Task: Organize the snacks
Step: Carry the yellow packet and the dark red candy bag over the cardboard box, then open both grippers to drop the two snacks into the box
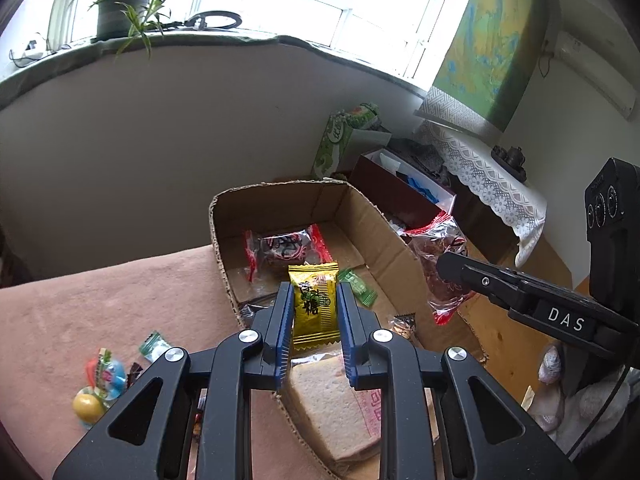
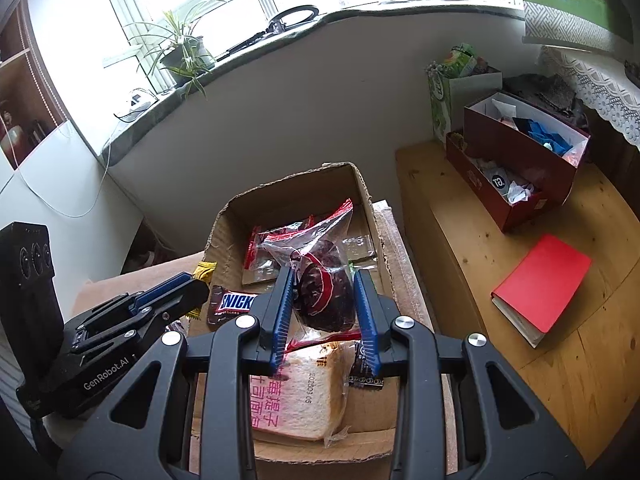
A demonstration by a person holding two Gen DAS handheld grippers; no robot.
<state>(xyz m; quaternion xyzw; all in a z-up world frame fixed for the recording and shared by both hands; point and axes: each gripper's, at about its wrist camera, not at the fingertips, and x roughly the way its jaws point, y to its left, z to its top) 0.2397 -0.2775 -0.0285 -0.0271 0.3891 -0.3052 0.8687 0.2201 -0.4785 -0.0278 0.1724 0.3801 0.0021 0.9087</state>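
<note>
My left gripper (image 1: pixel 314 312) is shut on a yellow candy packet (image 1: pixel 315 304) and holds it over the near left part of the open cardboard box (image 1: pixel 280 196). My right gripper (image 2: pixel 325 304) is shut on a clear bag with a dark red-wrapped pastry (image 2: pixel 326 296), above the box (image 2: pixel 288 188). In the box lie a red-edged pastry bag (image 1: pixel 286 246), a green candy (image 1: pixel 358 286), a packed bread slice (image 2: pixel 298 396) and a Snickers bar (image 2: pixel 234 304). Loose candies (image 1: pixel 100 376) lie on the pink cloth left of the box.
A wooden table (image 2: pixel 500 280) at the right carries a red notebook (image 2: pixel 544 280), dark red boxes (image 2: pixel 524 156) and a green tissue box (image 2: pixel 444 100). A wall and windowsill with a potted plant (image 1: pixel 124 12) stand behind the box.
</note>
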